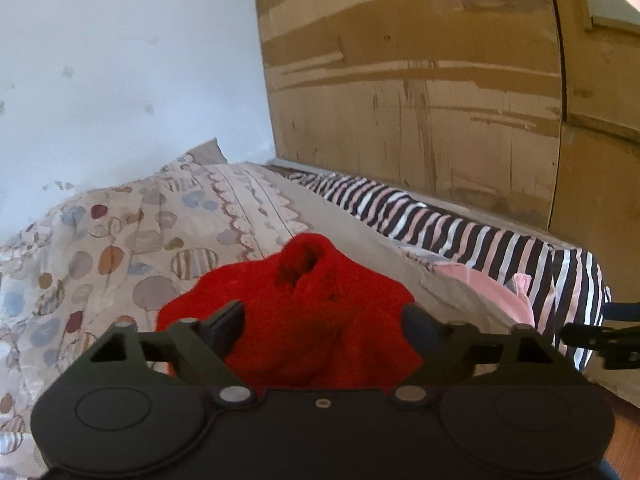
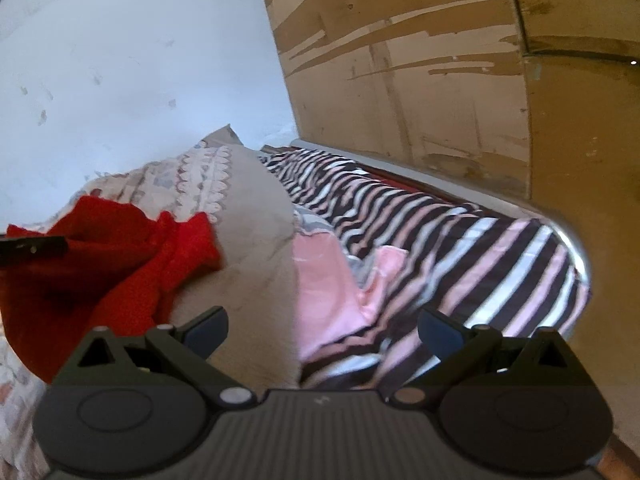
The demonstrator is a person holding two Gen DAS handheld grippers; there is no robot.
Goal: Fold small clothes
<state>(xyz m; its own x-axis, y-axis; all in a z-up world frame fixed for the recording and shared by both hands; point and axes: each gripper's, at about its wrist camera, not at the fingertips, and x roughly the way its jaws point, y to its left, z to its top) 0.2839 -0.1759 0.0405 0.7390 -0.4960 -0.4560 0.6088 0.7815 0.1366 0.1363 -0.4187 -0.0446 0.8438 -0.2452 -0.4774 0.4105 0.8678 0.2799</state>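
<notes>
A small red fleece garment (image 1: 316, 320) lies bunched on the bed. My left gripper (image 1: 324, 320) is open, its fingers to either side of the red cloth and just above it. The garment also shows in the right wrist view (image 2: 100, 272), at the left. My right gripper (image 2: 322, 332) is open and empty, above the beige sheet and the edge of a pink garment (image 2: 328, 296). The pink garment shows in the left wrist view (image 1: 484, 288) too. The tip of my right gripper shows at the right edge of the left wrist view (image 1: 600, 336).
The bed has a beige patterned sheet (image 1: 100, 248) and a black, white and pink striped blanket (image 2: 460, 248) along the right side. A worn wooden wardrobe (image 1: 420, 80) stands beyond the bed, next to a pale blue wall (image 1: 120, 80).
</notes>
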